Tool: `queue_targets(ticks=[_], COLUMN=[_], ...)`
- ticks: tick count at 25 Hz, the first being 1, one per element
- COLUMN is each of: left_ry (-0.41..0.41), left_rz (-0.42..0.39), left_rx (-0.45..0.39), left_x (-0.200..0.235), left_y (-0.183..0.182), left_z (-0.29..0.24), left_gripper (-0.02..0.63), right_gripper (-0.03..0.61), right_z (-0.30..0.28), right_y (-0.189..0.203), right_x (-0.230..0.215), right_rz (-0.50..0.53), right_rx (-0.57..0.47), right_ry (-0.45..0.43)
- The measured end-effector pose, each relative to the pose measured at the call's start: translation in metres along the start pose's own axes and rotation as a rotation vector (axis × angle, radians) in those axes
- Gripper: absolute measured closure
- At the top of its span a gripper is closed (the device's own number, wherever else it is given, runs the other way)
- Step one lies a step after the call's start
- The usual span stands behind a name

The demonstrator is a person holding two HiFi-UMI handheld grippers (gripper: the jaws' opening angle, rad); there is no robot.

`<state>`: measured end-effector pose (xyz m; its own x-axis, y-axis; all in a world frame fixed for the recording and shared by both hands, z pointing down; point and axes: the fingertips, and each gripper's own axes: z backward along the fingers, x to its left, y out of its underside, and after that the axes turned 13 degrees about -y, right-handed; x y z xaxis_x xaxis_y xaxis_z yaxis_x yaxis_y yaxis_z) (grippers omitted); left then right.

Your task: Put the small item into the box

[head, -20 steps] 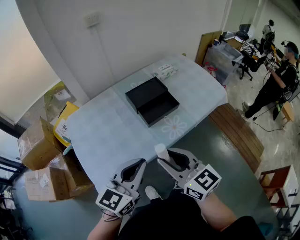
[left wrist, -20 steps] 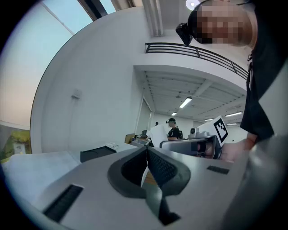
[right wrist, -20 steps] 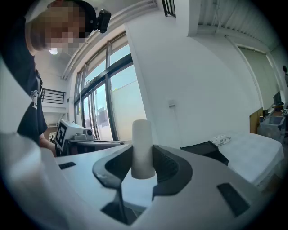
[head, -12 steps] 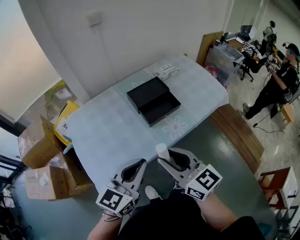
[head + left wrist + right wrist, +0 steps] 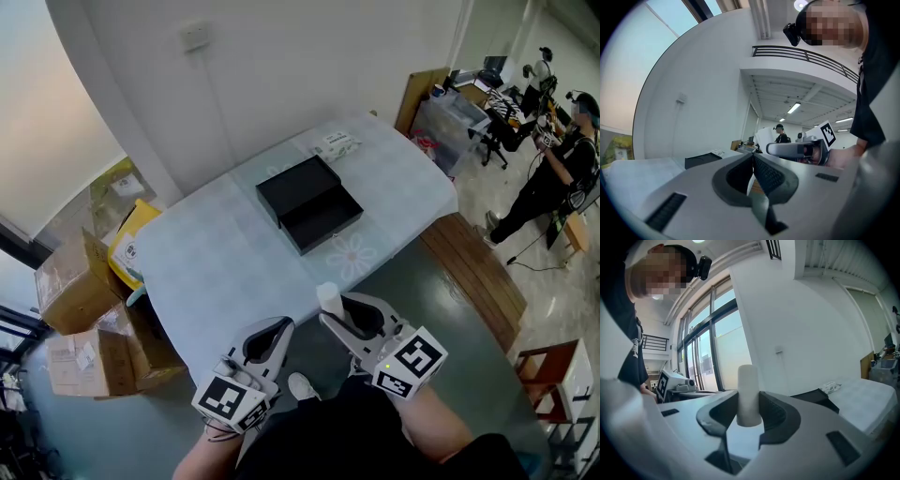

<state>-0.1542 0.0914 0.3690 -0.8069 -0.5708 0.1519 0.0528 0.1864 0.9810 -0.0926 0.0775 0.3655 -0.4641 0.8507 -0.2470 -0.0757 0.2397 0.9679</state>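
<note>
Hardly anything had moved since the earlier frames: in the head view the right gripper [image 5: 339,314] sat a shade further right and lower, and the desk [image 5: 216,262] with the box [image 5: 309,202] had drifted slightly right as well.

Its jaws were clenched on the cylinder [image 5: 328,298], a small white piece that stood upright between the pads, its top rising above them. The right gripper view showed the same grasp, both dark pads [image 5: 771,411] pressed against the sides of the cylinder [image 5: 749,394] and the right gripper [image 5: 749,405] held about level. Seen from the head view, the cylinder hung just at the desk's near edge, well apart from the box.

Beside it, the left gripper [image 5: 272,333] was held off the desk's near edge, apart from the other. Its own view showed the left gripper [image 5: 753,161] with jaws clenched together, ridged faces meeting and nothing between them.

On the pale patterned desk cloth the box lay open as two black trays, side by side and touching, near the far middle. A white packet [image 5: 335,143] lay beyond it, close to the far edge. Cartons [image 5: 75,291] were piled on the floor at the desk's left end. A person [image 5: 558,173] stood well off to the right, by other furniture.
</note>
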Motion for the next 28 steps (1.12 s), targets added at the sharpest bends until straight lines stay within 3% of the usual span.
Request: queue_targets(ticks=[7, 28], left_ry=[-0.033, -0.209], left_rz=[-0.006, 0.012], left_rx=[0.0, -0.015], left_x=[-0.004, -0.034], left_y=[-0.002, -0.014], left_z=[-0.014, -0.132], left_gripper=[0.604, 0.604], right_gripper=[0.437, 0.437], right_z=[0.01, 0.043], right_y=[-0.007, -0.043], right_x=[-0.02, -0.144], right_rz=[-0.005, 0.007], right_rx=[-0.002, 0.038], right_ry=[-0.01, -0.18])
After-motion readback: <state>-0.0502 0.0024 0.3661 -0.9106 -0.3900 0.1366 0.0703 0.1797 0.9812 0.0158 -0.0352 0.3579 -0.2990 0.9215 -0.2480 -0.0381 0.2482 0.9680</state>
